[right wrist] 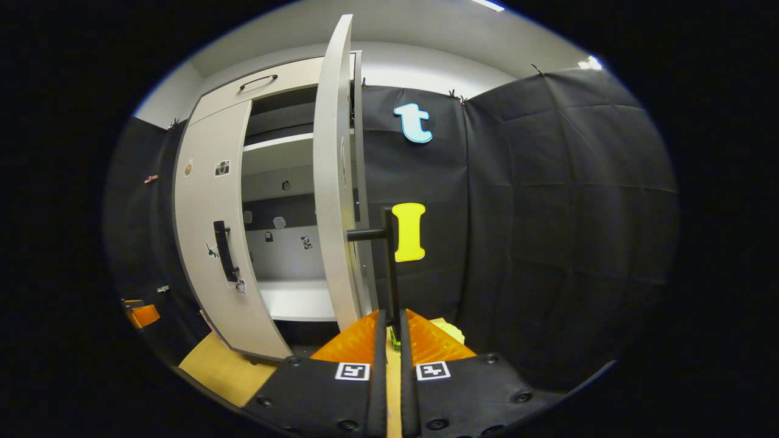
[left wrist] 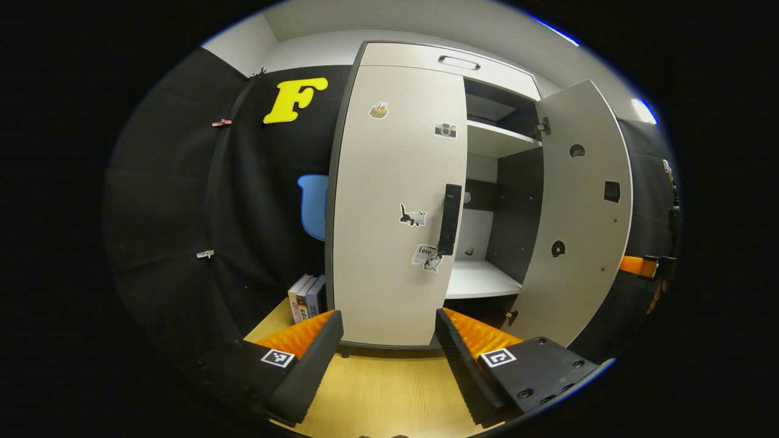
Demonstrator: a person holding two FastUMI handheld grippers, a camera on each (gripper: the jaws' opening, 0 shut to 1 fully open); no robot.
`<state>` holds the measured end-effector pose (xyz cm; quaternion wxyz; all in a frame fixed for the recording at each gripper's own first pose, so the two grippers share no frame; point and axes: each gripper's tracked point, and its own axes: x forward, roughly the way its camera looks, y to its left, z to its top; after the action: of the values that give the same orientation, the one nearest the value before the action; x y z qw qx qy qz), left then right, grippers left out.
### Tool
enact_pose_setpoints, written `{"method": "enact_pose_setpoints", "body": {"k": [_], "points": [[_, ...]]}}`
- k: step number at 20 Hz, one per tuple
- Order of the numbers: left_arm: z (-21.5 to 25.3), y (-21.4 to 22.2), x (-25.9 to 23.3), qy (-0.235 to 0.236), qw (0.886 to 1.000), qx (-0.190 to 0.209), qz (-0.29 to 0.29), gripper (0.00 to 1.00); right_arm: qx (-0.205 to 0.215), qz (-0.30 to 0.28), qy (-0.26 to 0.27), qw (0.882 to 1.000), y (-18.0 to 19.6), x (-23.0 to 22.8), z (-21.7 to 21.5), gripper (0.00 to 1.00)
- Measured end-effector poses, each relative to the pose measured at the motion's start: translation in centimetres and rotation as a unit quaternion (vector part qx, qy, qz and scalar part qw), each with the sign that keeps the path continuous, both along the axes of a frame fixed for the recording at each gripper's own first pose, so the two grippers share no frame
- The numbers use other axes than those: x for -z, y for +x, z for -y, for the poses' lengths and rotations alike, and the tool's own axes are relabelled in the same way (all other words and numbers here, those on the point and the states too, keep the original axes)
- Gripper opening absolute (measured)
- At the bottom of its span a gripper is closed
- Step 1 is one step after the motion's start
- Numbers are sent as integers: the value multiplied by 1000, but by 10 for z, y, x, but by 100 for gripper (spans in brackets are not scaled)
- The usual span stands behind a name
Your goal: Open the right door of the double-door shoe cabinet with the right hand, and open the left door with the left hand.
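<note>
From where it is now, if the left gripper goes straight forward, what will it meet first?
Probably the closed left door of the shoe cabinet, low on its panel, below the black handle. The left gripper is open and points at that lower part. Depth is hard to judge in the left gripper view.

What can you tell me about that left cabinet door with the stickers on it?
The left door is a tall, pale, smooth panel, shut while the right door stands open. A dark vertical handle sits near its inner edge, with small stickers around it, including a cat and a camera. Nothing touches it; the left gripper is open in front of it.
</note>
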<state>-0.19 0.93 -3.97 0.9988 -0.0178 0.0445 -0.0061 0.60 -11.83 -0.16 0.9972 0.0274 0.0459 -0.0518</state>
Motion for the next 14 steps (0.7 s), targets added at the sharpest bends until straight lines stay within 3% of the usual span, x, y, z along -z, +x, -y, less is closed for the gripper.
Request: {"method": "enact_pose_setpoints", "body": {"k": [1,2,5,7,8,11,14], "points": [[-1,1,0,1,1000,3,1,95,10,-6,-2,1000,-8,5,2,24],[-2,1,0,1,1000,6,1,95,16,-8,-1,1000,-12,9,1,25],[-2,4,-2,5,1000,19,4,95,16,-22,18,999,-34,25,-18,66],[-1,9,-9,11,999,29,12,95,16,-29,25,999,-51,35,-31,89],[1,14,-14,16,999,35,17,95,16,-28,25,999,-60,38,-37,88],[8,30,-31,36,997,52,36,95,18,-31,23,999,-78,48,-56,100],[20,45,-45,42,996,67,52,95,21,-27,15,999,-90,50,-67,98]]}}
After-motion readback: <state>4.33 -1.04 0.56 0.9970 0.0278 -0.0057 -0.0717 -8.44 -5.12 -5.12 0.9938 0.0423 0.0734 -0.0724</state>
